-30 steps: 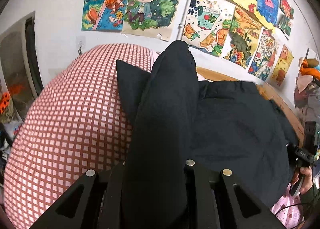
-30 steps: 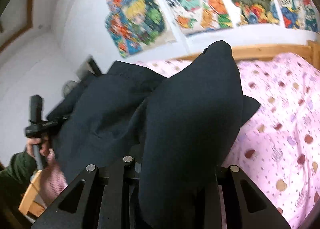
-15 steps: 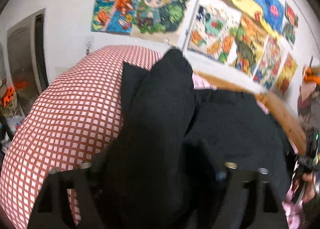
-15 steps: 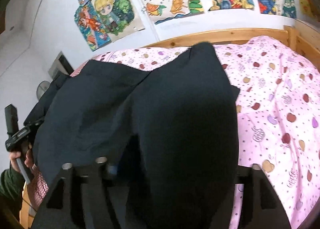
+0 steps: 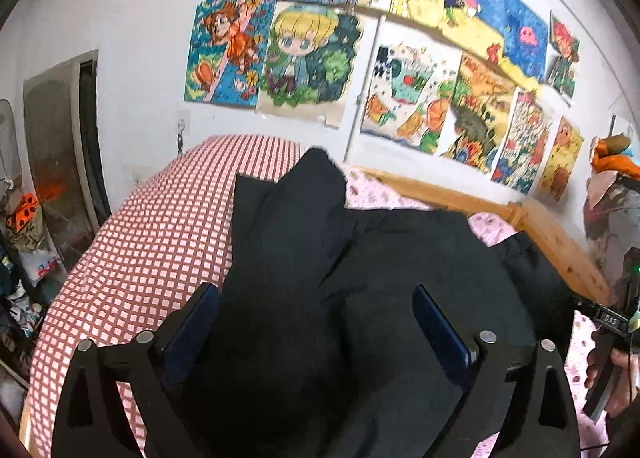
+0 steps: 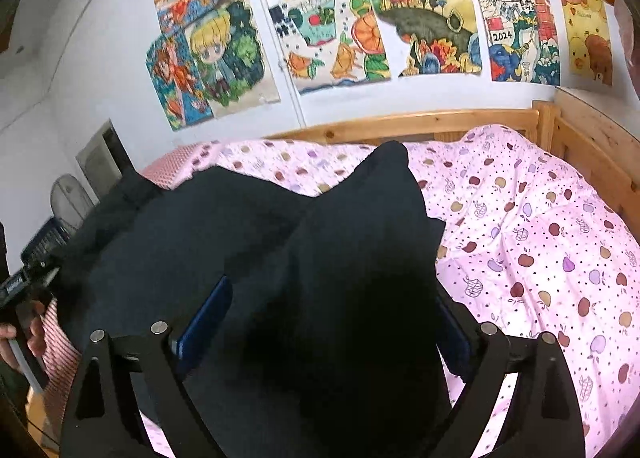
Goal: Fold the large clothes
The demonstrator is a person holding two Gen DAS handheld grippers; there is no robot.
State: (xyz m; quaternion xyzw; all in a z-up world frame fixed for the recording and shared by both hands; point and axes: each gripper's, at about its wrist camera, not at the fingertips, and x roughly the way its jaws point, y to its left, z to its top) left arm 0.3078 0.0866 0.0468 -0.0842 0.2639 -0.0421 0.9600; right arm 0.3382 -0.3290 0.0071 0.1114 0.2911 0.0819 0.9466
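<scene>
Garment (image 5: pixel 400 278): dark, large, spread across bed (image 6: pixel 540 226), one side over checked cover (image 5: pixel 160 242), other over pink apple-print quilt (image 6: pixel 560 258). Left gripper (image 5: pixel 316 322) and right gripper (image 6: pixel 320 314): jaws spread wide, cloth humped loosely between blue pads (image 5: pixel 440 322), not pinched. Raised peak of fabric ahead of each gripper; layers doubled near front edge, suggesting one fold laid and just let go. Likely early-to-middle stage: outline wide, edges uneven; further folds and smoothing left. Drawings (image 6: pixel 420 18) on wall behind.
</scene>
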